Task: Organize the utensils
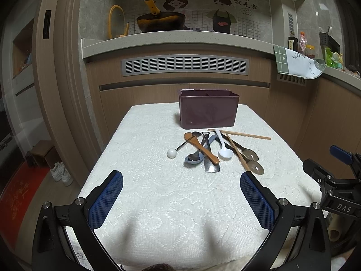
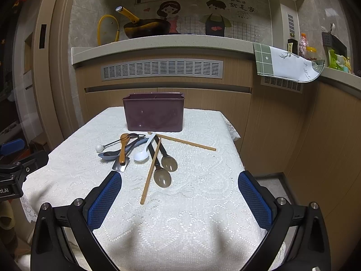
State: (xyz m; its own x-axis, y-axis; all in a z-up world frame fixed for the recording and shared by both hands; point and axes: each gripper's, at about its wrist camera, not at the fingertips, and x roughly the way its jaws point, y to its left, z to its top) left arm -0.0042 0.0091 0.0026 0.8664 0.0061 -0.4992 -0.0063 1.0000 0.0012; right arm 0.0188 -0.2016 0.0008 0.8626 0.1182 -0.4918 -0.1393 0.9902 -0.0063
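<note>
In the left wrist view, the left gripper (image 1: pixel 181 194) fills the bottom of the frame with its blue pads (image 1: pixel 106 199) spread wide and nothing between them. Above it, in the middle of the frame, a pile of utensils (image 1: pixel 209 150) lies on a white lace tablecloth (image 1: pixel 158 203), and the dark purple box (image 1: pixel 208 108) stands just behind the pile. At the right edge this view shows part of the right gripper (image 1: pixel 338 176), which hangs over the cloth's right side. The right wrist view shows the right gripper (image 2: pixel 179 194) at the bottom, spread wide too and holding nothing. Here the utensils (image 2: pixel 140 151) sit left of the middle, with the box (image 2: pixel 153 111) behind them. Only this view shows the whole long chopstick (image 2: pixel 150 170) that reaches down toward the gripper, and the table's right edge with the floor (image 2: pixel 270 185) beside it. The left gripper (image 2: pixel 13 164) peeks in at the left edge.
</note>
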